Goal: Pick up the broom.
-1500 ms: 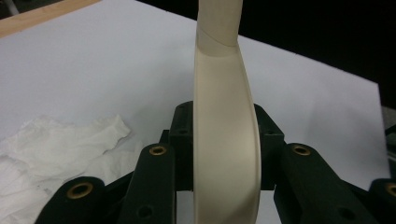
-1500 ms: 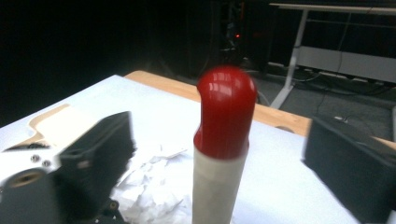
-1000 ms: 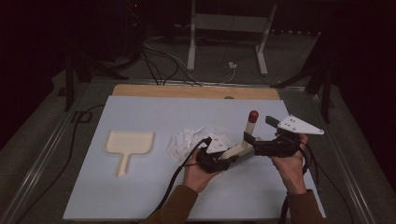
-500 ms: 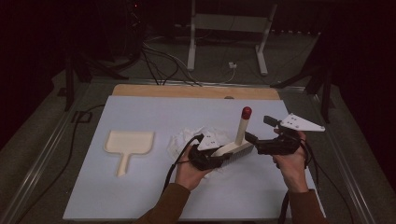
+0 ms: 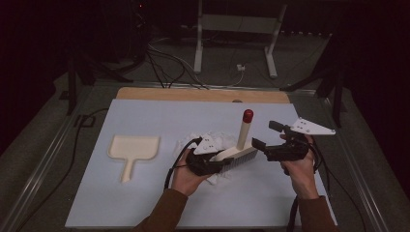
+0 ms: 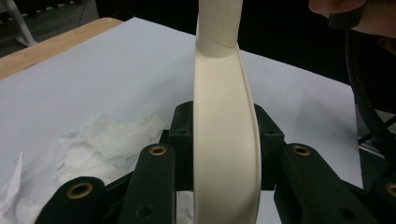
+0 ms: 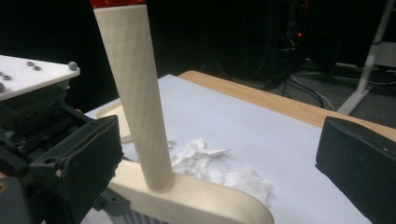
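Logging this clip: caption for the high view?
Left gripper holds a cream brush upright over crumpled paper; right gripper open beside it; dustpan at left.

Left hand gripped the left gripper low over the table, jaws clamped together on an object and pointing toward the right gripper. Right hand held that one just beside it, jaws spread wide, aimed left.
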Demonstrator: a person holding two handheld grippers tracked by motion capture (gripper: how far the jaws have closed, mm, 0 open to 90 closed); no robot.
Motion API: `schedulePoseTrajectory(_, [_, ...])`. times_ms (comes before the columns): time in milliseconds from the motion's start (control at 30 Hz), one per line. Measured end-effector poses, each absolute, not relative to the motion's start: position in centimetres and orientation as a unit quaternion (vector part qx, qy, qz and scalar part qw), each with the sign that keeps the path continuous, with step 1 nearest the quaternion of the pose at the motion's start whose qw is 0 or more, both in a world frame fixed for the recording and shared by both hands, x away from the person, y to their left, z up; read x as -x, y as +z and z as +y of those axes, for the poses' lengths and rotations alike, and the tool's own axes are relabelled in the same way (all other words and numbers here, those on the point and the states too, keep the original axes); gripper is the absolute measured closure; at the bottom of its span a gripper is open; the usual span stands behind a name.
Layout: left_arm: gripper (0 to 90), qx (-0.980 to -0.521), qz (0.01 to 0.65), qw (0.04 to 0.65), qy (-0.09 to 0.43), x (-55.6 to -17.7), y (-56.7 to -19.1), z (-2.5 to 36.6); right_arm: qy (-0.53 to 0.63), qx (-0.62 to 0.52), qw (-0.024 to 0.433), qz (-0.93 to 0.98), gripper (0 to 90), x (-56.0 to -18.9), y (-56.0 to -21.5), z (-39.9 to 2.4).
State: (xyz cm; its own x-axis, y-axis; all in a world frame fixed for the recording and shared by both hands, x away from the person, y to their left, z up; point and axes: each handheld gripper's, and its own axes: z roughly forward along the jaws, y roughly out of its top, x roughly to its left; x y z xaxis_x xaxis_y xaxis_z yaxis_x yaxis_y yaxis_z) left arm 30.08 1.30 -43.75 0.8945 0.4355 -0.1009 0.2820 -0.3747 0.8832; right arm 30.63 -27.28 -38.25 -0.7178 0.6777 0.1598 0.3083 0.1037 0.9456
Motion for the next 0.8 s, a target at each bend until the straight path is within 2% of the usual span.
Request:
schedulePoseTrajectory(100, [69.8, -0.825, 0.216, 0.516, 0.073, -30.2, -43.5, 2.0, 0.586, -0.334, 0.144, 0.724, 0.0, -30.5, -37.9, -27.2])
schedulePoseTrajectory(233, [69.8, -0.826, 0.211, 0.517, 0.072, -30.2, -43.1, 3.2, 0.575, -0.319, 0.147, 0.739, 0.0, -30.3, -37.4, -26.8])
schedulePoseTrajectory(500, [69.8, -0.832, 0.200, 0.512, 0.071, -30.3, -42.6, 5.3, 0.548, -0.276, 0.108, 0.782, 0.0, -31.1, -37.2, -25.2])
schedulePoseTrajectory(800, [69.7, -0.835, 0.186, 0.513, 0.064, -30.3, -42.3, 7.1, 0.531, -0.261, 0.100, 0.800, 0.0, -32.2, -36.9, -24.1])
